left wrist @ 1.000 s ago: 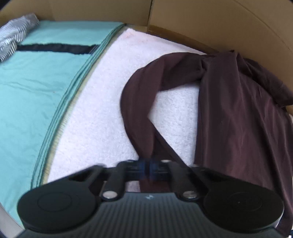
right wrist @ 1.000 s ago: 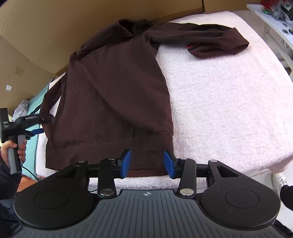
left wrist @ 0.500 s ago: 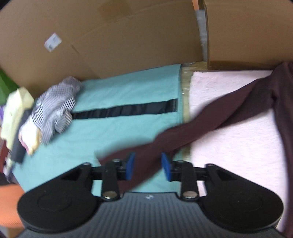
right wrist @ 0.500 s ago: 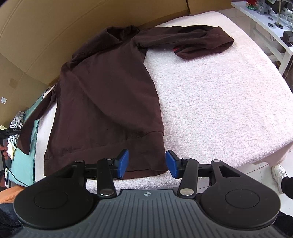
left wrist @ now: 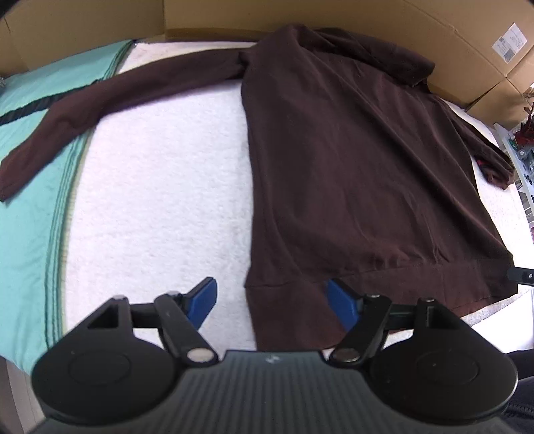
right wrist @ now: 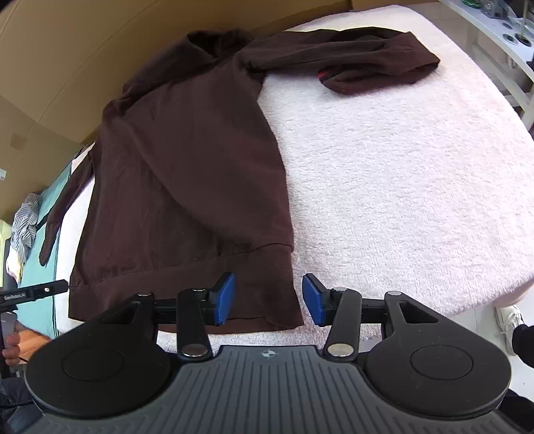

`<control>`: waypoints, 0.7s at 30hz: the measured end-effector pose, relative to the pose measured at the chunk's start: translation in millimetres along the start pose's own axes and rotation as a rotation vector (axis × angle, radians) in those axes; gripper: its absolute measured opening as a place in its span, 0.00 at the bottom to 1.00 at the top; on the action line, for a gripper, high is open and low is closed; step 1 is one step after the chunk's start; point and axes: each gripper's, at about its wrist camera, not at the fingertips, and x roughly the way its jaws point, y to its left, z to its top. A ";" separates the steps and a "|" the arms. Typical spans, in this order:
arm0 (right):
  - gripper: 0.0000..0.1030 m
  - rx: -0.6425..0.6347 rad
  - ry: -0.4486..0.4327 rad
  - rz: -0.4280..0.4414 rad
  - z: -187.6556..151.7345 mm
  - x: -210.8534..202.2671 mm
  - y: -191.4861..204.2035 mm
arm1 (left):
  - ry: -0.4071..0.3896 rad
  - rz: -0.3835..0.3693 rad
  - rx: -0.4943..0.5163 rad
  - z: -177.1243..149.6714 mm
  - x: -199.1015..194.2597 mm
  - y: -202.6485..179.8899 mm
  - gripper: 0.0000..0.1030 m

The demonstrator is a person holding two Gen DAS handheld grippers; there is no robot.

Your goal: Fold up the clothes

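A dark brown sweater (left wrist: 350,160) lies flat on a white fluffy towel (left wrist: 160,207). Its left sleeve (left wrist: 100,100) is stretched out leftward onto the teal cloth. The right sleeve (right wrist: 360,63) lies bunched at the far side. My left gripper (left wrist: 270,290) hovers over the hem's left corner (left wrist: 287,313); its jaws are opening, with the cloth below them and the pads not pressing on it. My right gripper (right wrist: 268,290) stands open above the hem's right corner (right wrist: 267,300), apart from the fabric. The left gripper (right wrist: 33,290) also shows at the left edge of the right wrist view.
A teal cloth (left wrist: 30,213) with a black stripe lies left of the towel. A striped garment (right wrist: 25,223) sits on it. Cardboard walls (left wrist: 434,30) stand behind. A white shelf (right wrist: 494,36) is at the far right, and the towel's front edge (right wrist: 434,300) drops to the floor.
The left gripper pulled the sleeve out to the left, let it go, and swung back over the hem's left corner with wider jaws. The right gripper barely moved; its jaws widened slightly.
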 end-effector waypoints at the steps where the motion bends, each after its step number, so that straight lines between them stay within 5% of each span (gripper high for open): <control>1: 0.47 -0.009 0.001 0.000 0.6 -0.1 0.9 | -0.004 0.004 -0.010 -0.9 0.3 -0.6 0.73; 5: 0.47 -0.024 0.009 0.007 1.9 0.4 0.6 | -0.030 0.015 -0.043 4.1 5.4 -2.6 0.66; 7: 0.47 -0.025 0.018 0.010 1.6 1.5 0.0 | -0.007 -0.002 -0.044 5.2 14.6 -5.9 0.47; 8: 0.47 -0.026 0.024 0.009 1.1 2.4 0.2 | 0.015 -0.006 -0.039 3.9 20.6 -7.3 0.19; 9: 0.47 -0.028 0.028 0.010 0.5 3.2 0.8 | 0.020 -0.018 -0.047 2.4 21.0 -6.2 0.06; 14: 0.47 -0.053 0.040 -0.001 -0.9 2.7 3.1 | 0.008 -0.097 -0.101 -6.1 2.2 10.9 0.04; 21: 0.47 -0.040 0.054 0.006 -3.9 6.6 1.5 | 0.018 -0.048 -0.121 -13.9 -5.0 39.6 0.04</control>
